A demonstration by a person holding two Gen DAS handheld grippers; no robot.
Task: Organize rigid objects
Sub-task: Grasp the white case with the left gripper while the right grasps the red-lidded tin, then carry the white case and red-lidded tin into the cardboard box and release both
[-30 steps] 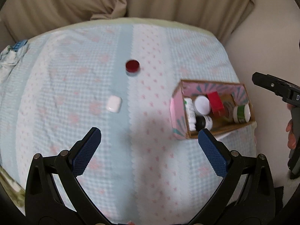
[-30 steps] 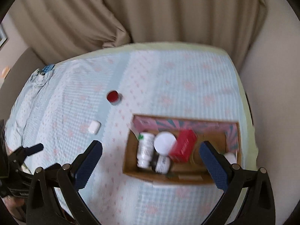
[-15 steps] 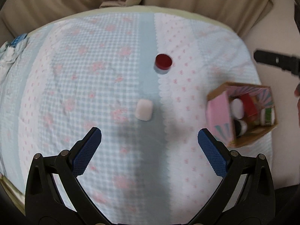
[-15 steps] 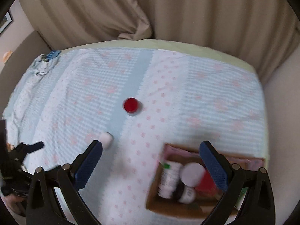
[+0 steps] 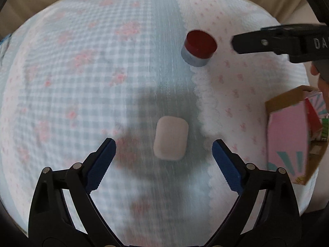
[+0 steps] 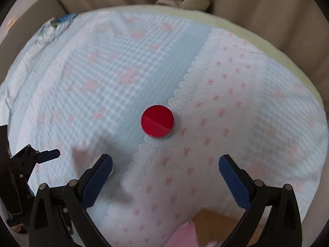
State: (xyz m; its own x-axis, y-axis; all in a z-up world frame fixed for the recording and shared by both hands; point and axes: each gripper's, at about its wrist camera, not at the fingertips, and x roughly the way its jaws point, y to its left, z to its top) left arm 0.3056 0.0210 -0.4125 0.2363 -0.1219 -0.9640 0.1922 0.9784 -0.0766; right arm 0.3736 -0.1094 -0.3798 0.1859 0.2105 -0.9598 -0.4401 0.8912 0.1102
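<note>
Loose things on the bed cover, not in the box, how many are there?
2: a red-lidded jar toward the far side, and a white case between the left gripper's fingers. Others may be hidden.

Two hand-held grippers: left hand-held gripper point(image 5: 164, 146), right hand-held gripper point(image 6: 165, 162), each with two blue-padded fingers spread wide
One red-lidded jar point(image 5: 199, 47) standing loose on the cloth
One white rounded case point(image 5: 171, 141) lying loose
One cardboard box point(image 5: 287, 135) at the edge, contents too cut off to count
One patterned cloth point(image 5: 82, 82) over the surface
</note>
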